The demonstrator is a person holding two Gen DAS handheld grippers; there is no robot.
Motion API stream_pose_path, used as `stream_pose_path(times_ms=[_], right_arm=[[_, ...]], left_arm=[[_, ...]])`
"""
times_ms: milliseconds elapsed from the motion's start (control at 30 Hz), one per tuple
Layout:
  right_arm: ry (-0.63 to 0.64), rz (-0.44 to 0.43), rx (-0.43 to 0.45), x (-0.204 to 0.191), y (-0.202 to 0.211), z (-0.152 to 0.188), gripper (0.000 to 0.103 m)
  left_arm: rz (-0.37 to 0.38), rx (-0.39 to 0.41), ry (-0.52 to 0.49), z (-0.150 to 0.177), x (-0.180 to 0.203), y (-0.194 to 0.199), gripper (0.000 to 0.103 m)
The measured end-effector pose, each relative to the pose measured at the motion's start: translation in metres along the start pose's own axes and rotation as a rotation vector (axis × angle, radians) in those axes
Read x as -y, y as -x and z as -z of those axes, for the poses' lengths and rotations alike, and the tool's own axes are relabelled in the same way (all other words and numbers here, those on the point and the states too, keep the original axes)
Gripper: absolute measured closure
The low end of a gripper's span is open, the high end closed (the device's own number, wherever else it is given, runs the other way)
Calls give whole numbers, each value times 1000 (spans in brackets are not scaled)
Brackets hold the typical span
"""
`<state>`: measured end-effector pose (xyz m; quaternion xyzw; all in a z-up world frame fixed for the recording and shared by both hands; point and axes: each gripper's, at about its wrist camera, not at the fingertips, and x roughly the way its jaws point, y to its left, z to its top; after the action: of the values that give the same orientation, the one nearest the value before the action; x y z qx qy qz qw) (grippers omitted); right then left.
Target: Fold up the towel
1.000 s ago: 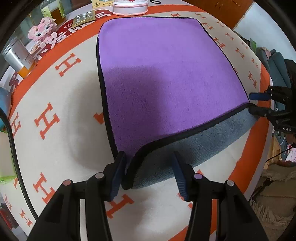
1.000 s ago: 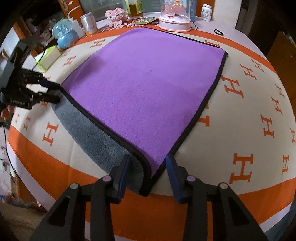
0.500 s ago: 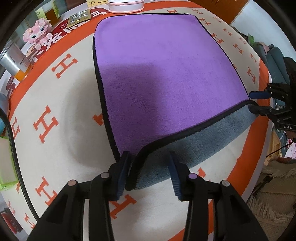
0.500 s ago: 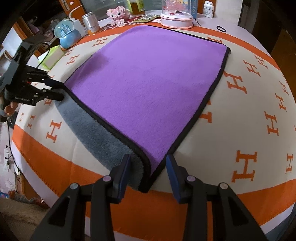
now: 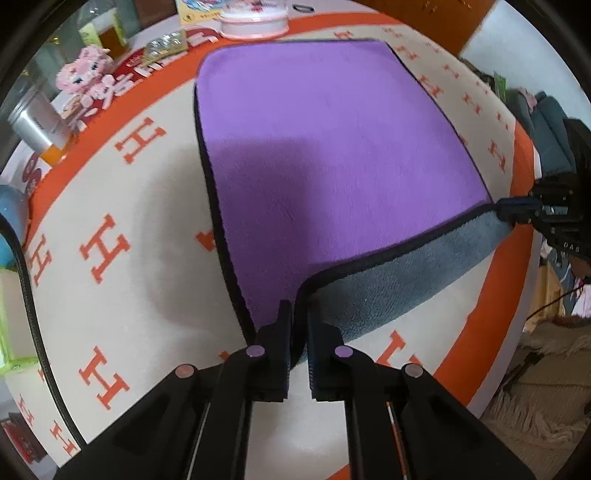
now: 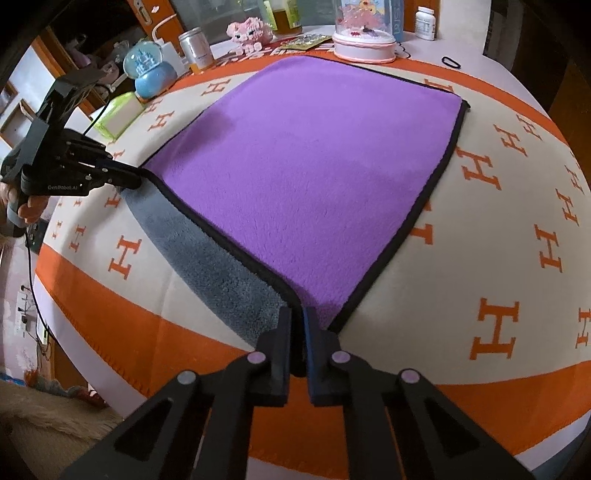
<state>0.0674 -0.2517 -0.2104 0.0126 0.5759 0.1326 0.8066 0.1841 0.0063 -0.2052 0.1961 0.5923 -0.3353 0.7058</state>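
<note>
A purple towel (image 5: 325, 147) with black trim and a grey underside lies flat on the table; it also shows in the right wrist view (image 6: 325, 162). Its near edge is lifted, showing a grey strip (image 5: 406, 280). My left gripper (image 5: 298, 314) is shut on the near left corner of the towel. My right gripper (image 6: 297, 317) is shut on the near right corner. Each gripper shows in the other's view, the right one (image 5: 517, 212) and the left one (image 6: 122, 175), pinching its corner.
A cream tablecloth (image 6: 517, 229) with orange H marks and an orange border covers the table. At the far edge stand a snow globe with pink base (image 6: 364, 33), a pink toy (image 6: 247, 33), a metal can (image 6: 194, 48), a blue globe (image 6: 147, 70) and a green box (image 6: 118, 114).
Both grippers have closed from open onto the towel's near corners. The near edge of the towel has lifted slightly.
</note>
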Motion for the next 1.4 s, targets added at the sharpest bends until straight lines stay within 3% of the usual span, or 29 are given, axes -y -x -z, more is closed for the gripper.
stream_pose_path(times_ms=[400,833,1400], right_arm=[[-33,60,91,-1,30,-12,98],[-135,147,210,26,68,-64,98],[-235,222,259,77,61,-141,98]], left_arm=[[-90,81,57,-16,3,27,98],[-249,220,82,-91,12,65,98],[-378,265,111,-186,-11,40,98]])
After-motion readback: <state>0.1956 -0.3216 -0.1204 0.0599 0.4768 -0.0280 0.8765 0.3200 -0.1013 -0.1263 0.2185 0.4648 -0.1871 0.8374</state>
